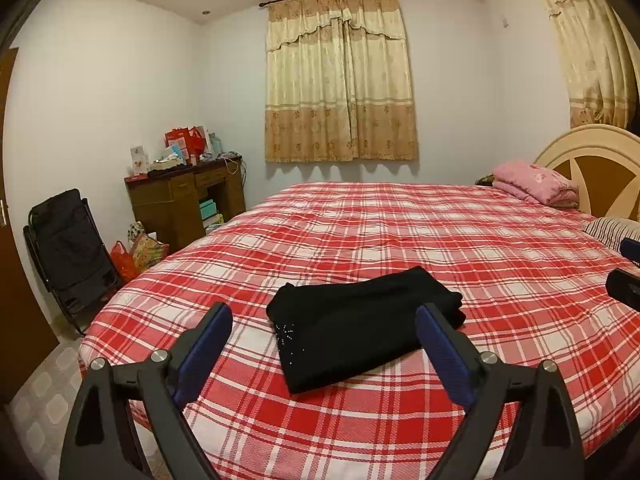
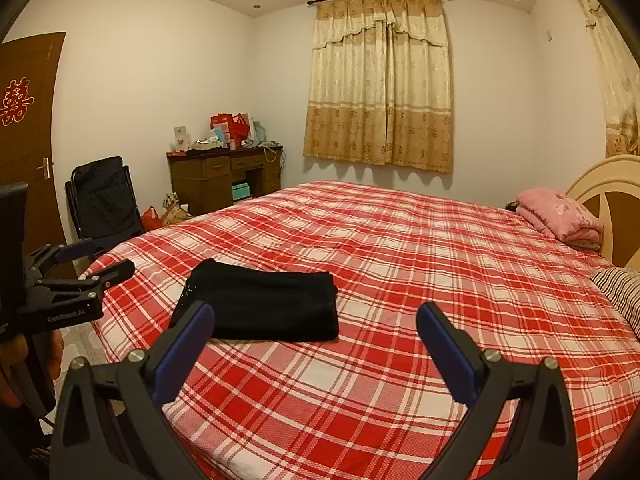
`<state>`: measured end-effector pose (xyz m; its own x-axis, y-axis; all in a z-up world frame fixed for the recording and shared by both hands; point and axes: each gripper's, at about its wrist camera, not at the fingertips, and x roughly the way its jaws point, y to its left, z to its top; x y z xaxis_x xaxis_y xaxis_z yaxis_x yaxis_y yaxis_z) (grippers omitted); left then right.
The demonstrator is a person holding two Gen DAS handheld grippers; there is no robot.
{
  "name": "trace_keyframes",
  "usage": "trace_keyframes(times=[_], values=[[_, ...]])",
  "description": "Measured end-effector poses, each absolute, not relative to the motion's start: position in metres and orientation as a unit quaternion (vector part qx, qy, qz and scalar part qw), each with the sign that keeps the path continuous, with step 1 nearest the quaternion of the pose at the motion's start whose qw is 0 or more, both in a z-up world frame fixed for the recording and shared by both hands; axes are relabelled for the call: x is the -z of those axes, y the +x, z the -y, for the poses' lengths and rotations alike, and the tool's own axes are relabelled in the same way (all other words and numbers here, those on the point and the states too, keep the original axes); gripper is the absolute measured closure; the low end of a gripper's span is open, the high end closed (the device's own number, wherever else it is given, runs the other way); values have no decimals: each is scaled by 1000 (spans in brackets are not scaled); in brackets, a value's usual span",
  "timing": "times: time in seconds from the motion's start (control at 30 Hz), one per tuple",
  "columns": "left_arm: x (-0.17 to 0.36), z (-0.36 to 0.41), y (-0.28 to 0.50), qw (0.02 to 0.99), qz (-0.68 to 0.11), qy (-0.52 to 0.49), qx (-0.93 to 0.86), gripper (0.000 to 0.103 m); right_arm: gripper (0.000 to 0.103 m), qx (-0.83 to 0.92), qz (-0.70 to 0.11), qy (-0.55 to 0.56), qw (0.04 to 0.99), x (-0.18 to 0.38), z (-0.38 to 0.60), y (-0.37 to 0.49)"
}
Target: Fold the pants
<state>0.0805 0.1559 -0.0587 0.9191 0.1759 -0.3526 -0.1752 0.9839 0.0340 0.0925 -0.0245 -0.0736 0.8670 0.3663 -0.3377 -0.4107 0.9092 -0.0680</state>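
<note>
pants [image 1: 360, 320] folded on bed [image 1: 480, 240], desk [image 1: 188, 196] seemingly behind

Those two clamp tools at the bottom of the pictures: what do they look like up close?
Each is a black plastic frame that forks into two fingers lined with ribbed blue pads and joined by round silver pins. The left gripper and right gripper match. In the right wrist view, small white lettering marks the left one's black body.

Folded black pants [image 1: 360, 326] on plaid bed [image 1: 460, 248], left tool [image 1: 324, 318] spread, empty

Headboard [image 1: 596, 152]: cut off at right edge. Striped pillow [image 2: 620, 288]: partly cropped. Desk clutter [image 1: 184, 152]: too small to identify.
</note>
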Motion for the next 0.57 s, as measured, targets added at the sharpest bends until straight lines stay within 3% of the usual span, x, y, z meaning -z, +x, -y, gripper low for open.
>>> trace_keyframes(times=[0.57], values=[[67, -160, 86, 979, -186, 0, -84, 9, 0, -203, -171, -71, 962, 79, 23, 96]])
